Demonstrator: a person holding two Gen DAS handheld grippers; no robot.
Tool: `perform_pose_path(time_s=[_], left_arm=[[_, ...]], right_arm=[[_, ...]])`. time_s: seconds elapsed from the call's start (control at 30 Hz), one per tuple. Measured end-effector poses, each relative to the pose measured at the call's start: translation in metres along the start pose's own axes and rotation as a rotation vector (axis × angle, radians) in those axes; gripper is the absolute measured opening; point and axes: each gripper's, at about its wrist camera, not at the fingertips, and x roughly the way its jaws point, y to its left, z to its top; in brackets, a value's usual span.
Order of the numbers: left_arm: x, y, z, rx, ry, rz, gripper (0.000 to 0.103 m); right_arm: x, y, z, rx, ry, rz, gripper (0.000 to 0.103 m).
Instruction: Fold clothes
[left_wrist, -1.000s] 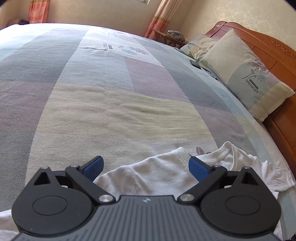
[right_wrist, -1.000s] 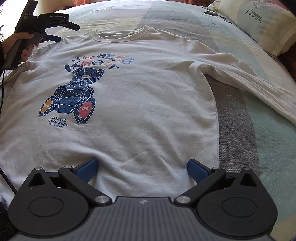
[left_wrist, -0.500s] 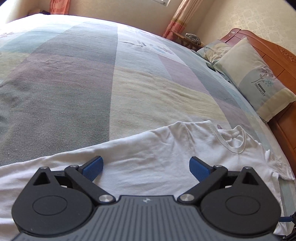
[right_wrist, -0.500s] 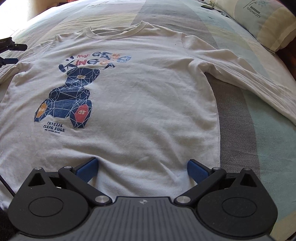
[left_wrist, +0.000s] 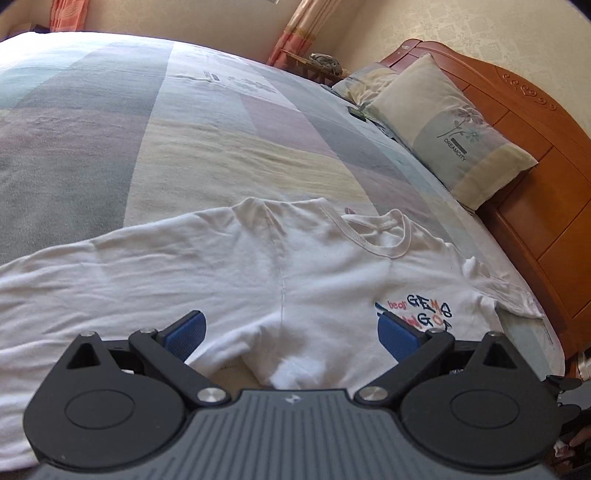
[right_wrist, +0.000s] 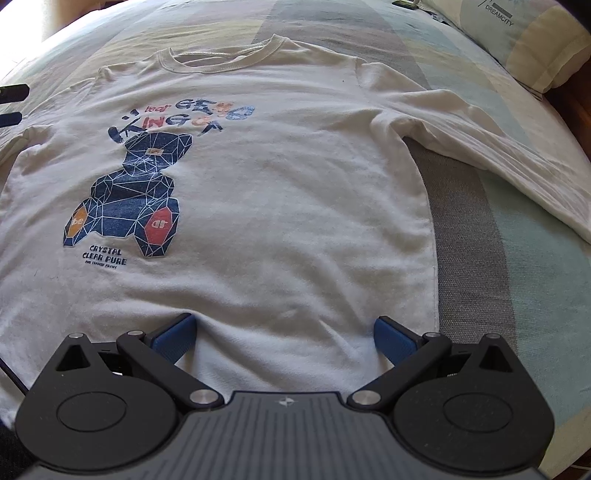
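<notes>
A white long-sleeved shirt (right_wrist: 295, 192) with a blue bear print (right_wrist: 129, 199) lies flat, face up, on the bed. Its right sleeve (right_wrist: 498, 147) stretches out to the right. My right gripper (right_wrist: 284, 334) is open at the shirt's bottom hem, blue pads on either side of the cloth. In the left wrist view the same shirt (left_wrist: 221, 266) shows from its side, collar (left_wrist: 384, 236) to the right, left sleeve running off to the left. My left gripper (left_wrist: 291, 330) is open just over the armpit area. The left gripper's fingertips (right_wrist: 13, 92) show at the right wrist view's left edge.
The bed has a pastel checked cover (left_wrist: 166, 129). Pillows (left_wrist: 450, 125) lean on the orange wooden headboard (left_wrist: 546, 155) at the right. A small dark object (left_wrist: 356, 110) lies beside the pillows. Curtains (left_wrist: 295, 33) hang at the far wall.
My left gripper has pulled back and swung right, from the bare bedcover by the collar to over the shirt's left armpit. My right gripper has stayed at the hem, still open.
</notes>
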Motion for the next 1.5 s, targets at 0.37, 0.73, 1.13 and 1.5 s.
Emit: perform_pose_path(time_s=[0.37,0.73,1.13,1.5], left_arm=[[-0.059,0.037,-0.008,-0.094,-0.126,0.183,0.100],[-0.071,0.051,-0.026,-0.046,-0.047,0.342,0.101],[-0.078,0.052,-0.043,-0.003,0.029,0.522,0.101],[-0.065,-0.030,-0.015,0.126,-0.017,0.391,0.101]], right_arm=[[0.001,0.008,0.005,0.041,0.055,-0.041,0.103],[-0.022,0.024,0.058,-0.045,0.045,-0.119,0.103],[0.028,0.087,0.083,-0.190,0.020,-0.093,0.103],[0.022,0.061,0.052,-0.014,-0.096,0.004,0.103]])
